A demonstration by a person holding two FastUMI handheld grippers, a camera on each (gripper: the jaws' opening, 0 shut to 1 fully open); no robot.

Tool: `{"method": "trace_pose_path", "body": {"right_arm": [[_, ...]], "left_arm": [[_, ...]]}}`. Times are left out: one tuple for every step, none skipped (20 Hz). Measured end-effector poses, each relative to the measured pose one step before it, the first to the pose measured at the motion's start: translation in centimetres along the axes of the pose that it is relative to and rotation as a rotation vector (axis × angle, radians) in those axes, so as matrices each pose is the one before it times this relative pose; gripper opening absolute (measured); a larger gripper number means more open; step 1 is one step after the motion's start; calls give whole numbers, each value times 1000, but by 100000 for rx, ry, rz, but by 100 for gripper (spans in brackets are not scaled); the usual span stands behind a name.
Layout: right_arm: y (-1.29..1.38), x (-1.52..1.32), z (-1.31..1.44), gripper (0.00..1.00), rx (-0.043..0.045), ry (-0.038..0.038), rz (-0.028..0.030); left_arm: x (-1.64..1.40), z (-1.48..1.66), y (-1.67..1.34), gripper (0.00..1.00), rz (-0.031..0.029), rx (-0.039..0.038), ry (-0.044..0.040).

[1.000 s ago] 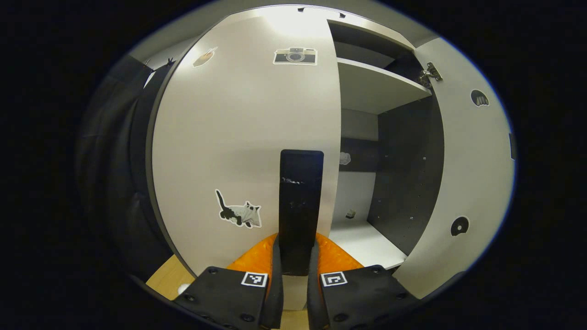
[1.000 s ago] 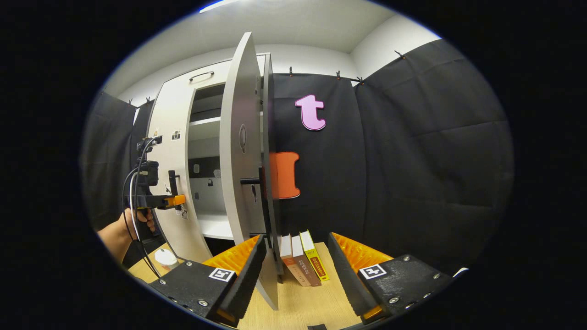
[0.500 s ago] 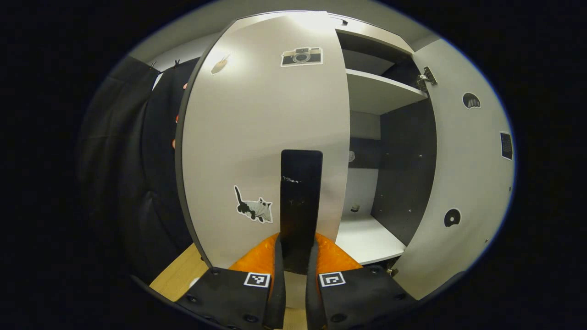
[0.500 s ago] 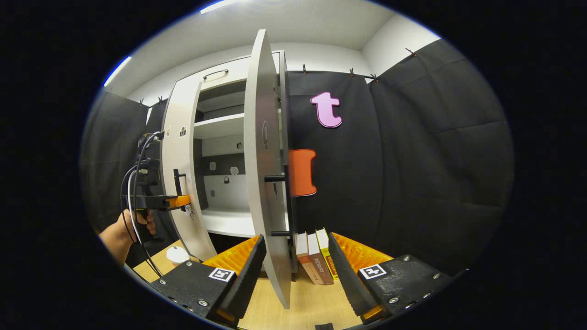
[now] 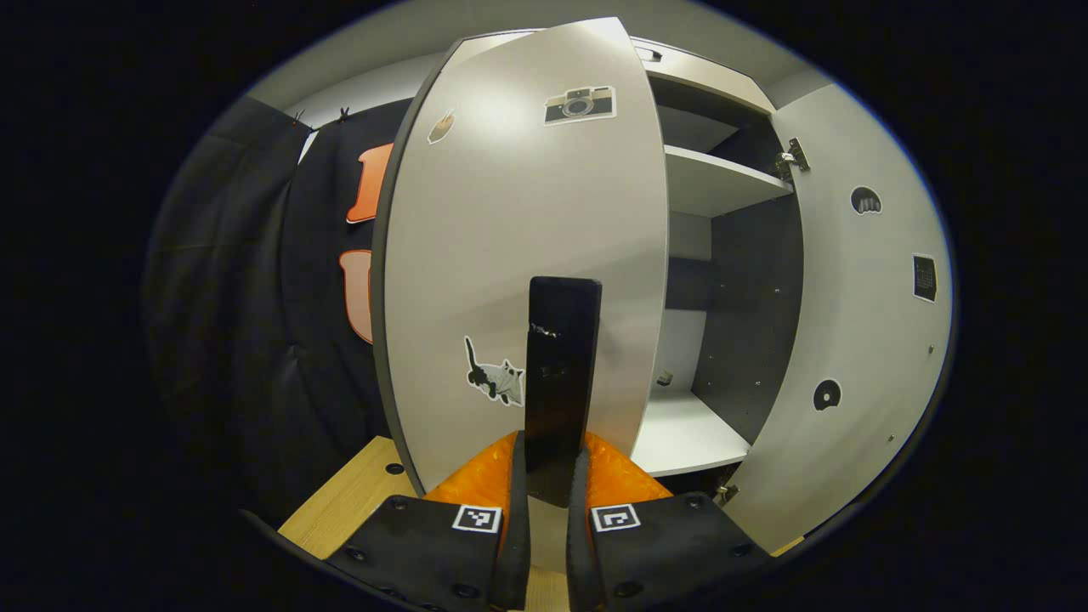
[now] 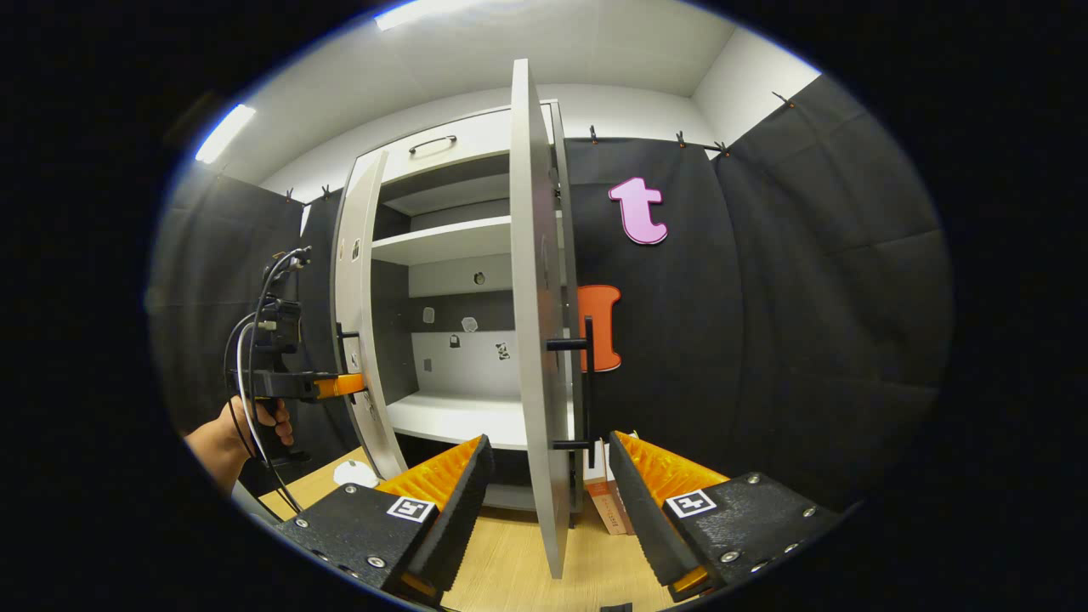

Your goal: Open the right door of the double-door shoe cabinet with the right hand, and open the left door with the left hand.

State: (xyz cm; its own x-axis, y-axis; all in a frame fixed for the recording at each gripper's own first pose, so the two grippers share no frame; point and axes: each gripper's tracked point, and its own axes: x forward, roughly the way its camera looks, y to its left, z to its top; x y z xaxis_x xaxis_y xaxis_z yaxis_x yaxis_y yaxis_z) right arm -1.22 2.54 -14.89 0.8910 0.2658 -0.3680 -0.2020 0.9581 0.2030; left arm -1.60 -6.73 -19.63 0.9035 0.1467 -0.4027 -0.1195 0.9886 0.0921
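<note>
We log the left gripper (image 5: 544, 510) clamped on the black bar handle (image 5: 561, 374) of the left door (image 5: 510, 238), both fingers pressing its lower end; that door stands swung partly out from the shoe cabinet (image 6: 450, 246). In the right gripper view the right gripper (image 6: 544, 501) has its fingers spread wide, gripping nothing, with the edge of the right door (image 6: 534, 340) standing between them; whether either finger touches the panel we cannot tell. That door is swung well out, its own handle (image 6: 586, 382) on the far face. Risks, as we judge them: the left grip sits low on the bar, so a pull that does not follow the hinge arc could twist the fingers off it or lever the handle. The unheld right door could drift back. It also stands just beside the books (image 6: 608, 501) on the wooden floor (image 6: 510, 569), and pushing it wider may knock them. The hand (image 6: 255, 425) holding the left gripper is near a small white object (image 6: 355, 473).
</note>
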Motion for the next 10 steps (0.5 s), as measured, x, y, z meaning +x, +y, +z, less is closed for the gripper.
{"method": "trace_pose_path", "body": {"right_arm": [[359,106,58,84,-123,-283,1085],[352,108,-41,84,-95,-201,702],[401,172,-9,84,-60,-34,1080],[361,94,-42,84,-66,116,825],[424,73,-107,84,-130,195,1060],[341,221,2,84,-311,122,723],[315,187,-29,84,-489,-6,460],[167,309,16,84,-1263,-30,-367],[77,380,74,84,-1524,-308,-658],[477,296,-28,83,-853,-308,810]], "left_arm": [[-440,-76,372,24,141,-117,237],[-362,-11,289,24,312,-40,111],[-340,-39,126,24,147,26,12],[-267,40,217,24,118,-365,70],[-362,-4,283,24,38,-436,108],[-291,16,263,24,82,-580,100],[-217,-151,150,24,450,-130,474],[-171,-6,145,24,979,311,-111],[-207,-47,195,24,765,146,-154],[-180,91,252,24,521,-385,-208]]}}
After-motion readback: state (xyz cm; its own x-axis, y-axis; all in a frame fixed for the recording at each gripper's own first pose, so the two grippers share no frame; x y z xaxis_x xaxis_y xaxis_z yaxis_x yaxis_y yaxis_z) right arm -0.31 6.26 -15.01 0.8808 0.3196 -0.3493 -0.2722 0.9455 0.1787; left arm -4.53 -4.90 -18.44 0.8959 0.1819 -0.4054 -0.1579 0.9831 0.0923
